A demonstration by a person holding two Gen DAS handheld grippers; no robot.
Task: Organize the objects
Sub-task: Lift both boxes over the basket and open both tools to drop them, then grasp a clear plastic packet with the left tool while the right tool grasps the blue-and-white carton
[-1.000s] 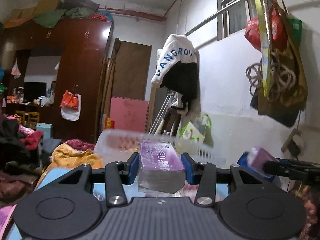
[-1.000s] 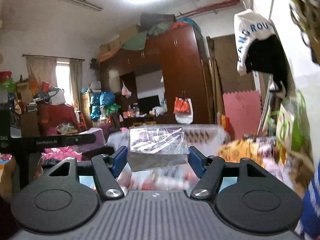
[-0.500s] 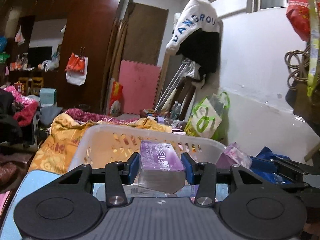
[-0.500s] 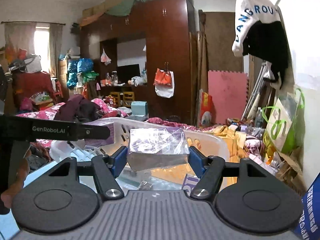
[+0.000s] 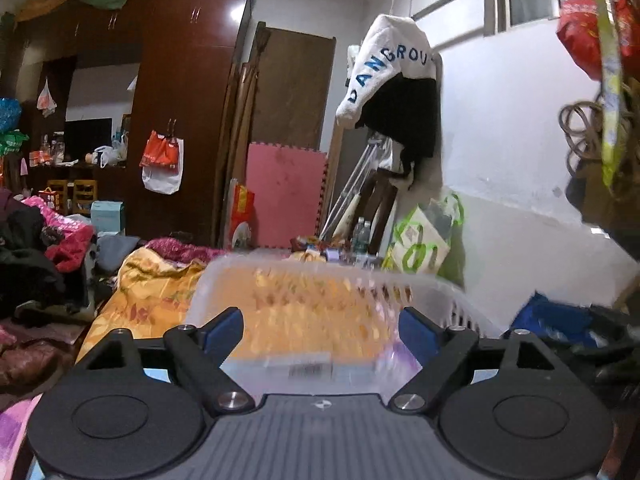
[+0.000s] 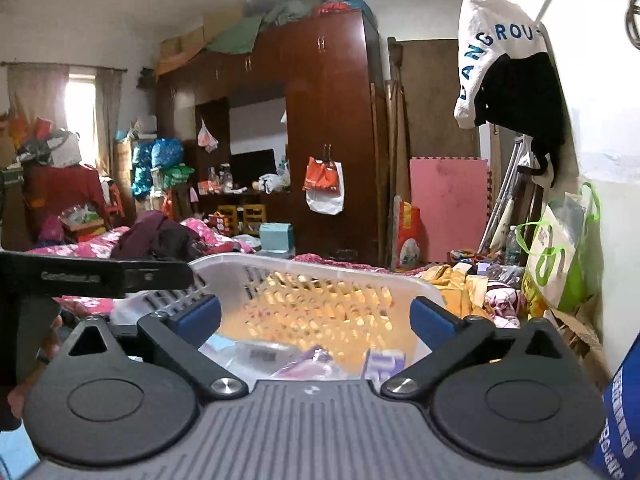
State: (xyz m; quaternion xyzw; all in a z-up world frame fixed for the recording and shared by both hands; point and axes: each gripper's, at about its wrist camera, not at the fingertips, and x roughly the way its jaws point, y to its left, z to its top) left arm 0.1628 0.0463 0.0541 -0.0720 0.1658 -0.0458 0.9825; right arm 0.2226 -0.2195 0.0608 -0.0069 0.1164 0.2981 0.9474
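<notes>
translucent white perforated plastic laundry basket (image 6: 320, 276): the collecting bin, directly ahead of both grippers. purple plastic-wrapped tissue packs (image 6: 384, 362): lying inside basket, apparently sorted there. left gripper (image 5: 320, 332): jaws wide, empty, poised over basket. right gripper (image 6: 316, 316): jaws wide, empty, likewise over basket.

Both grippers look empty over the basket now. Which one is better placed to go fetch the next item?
Probably either: the left gripper and right gripper both stand open and empty over the white basket. No loose item shows outside it.
</notes>
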